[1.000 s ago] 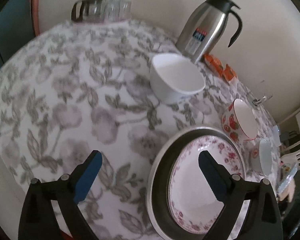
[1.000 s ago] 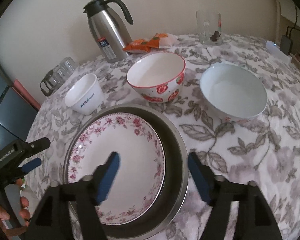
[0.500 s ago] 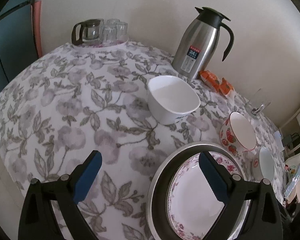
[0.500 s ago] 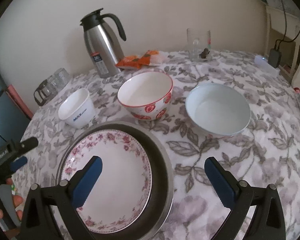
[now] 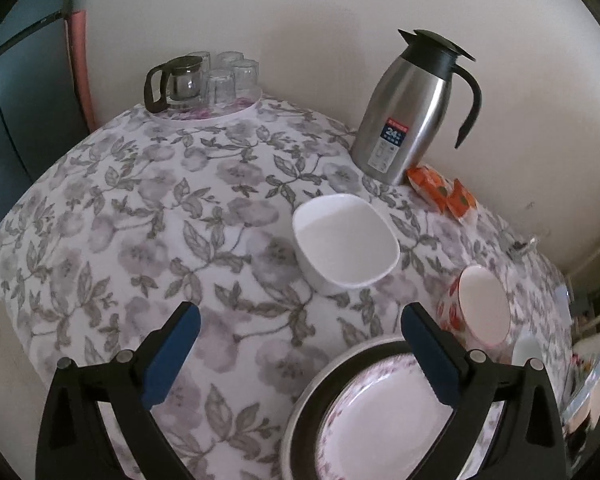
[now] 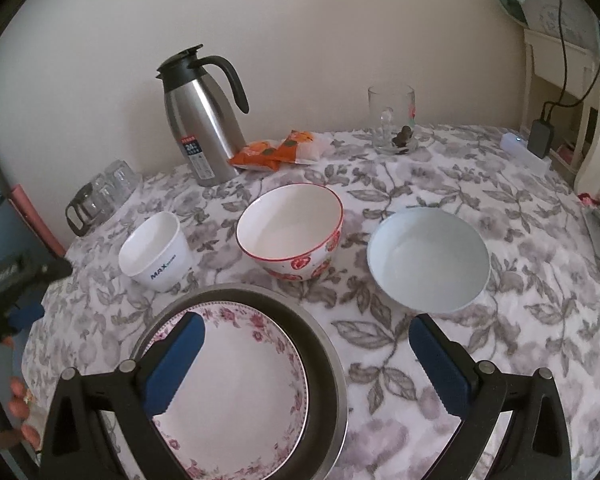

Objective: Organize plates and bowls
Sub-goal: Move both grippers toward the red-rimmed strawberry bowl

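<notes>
The floral plate already sits inside the dark-rimmed plate. Beyond it, the square white bowl, red-flowered bowl and pale blue bowl remain unstacked. Both the right gripper and left gripper gape wide, empty.

I see open floral-clothed bench along its left edge; the steel jug and three bowls crowd the back edge.
</notes>
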A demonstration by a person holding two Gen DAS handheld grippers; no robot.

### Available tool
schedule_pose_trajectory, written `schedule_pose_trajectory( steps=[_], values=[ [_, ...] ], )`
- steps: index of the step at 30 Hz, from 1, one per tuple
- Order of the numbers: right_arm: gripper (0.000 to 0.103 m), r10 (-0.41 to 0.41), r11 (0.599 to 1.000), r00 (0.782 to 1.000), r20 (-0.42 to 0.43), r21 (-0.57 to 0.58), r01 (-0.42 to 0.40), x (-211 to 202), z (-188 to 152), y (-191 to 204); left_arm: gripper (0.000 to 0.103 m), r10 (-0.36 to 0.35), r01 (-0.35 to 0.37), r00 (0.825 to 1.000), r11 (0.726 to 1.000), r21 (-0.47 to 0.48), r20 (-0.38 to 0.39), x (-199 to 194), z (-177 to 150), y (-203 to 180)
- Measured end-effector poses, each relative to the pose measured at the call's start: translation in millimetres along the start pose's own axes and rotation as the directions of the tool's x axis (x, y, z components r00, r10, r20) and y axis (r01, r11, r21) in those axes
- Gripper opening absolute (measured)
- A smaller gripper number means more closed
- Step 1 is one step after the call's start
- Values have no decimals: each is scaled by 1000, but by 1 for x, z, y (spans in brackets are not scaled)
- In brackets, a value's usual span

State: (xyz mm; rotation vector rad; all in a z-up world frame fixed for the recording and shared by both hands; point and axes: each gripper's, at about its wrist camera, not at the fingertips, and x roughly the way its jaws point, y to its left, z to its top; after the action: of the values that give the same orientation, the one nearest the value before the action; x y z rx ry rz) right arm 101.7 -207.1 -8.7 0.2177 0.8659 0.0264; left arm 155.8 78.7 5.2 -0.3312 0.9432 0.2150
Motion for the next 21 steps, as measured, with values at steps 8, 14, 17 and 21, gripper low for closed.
schedule_pose_trajectory(
  steps=[8,14,17,21],
  values=[
    [89,34,998,999,7,52,-34,4,15,-11,100,-21,20,999,1000,-23,-38,23,6,-16],
    [77,32,991,999,6,129,-33,15,30,-29,95,-157,160,984,987,20,-82,37,3,-57],
    [75,26,986,999,25,162,-30,16,39,-39,81,-209,215,969,976,33,-134,51,1,-77],
    [70,37,985,998,41,166,-43,21,53,-44,81,-270,281,949,958,53,-164,59,-3,-101]
  ],
)
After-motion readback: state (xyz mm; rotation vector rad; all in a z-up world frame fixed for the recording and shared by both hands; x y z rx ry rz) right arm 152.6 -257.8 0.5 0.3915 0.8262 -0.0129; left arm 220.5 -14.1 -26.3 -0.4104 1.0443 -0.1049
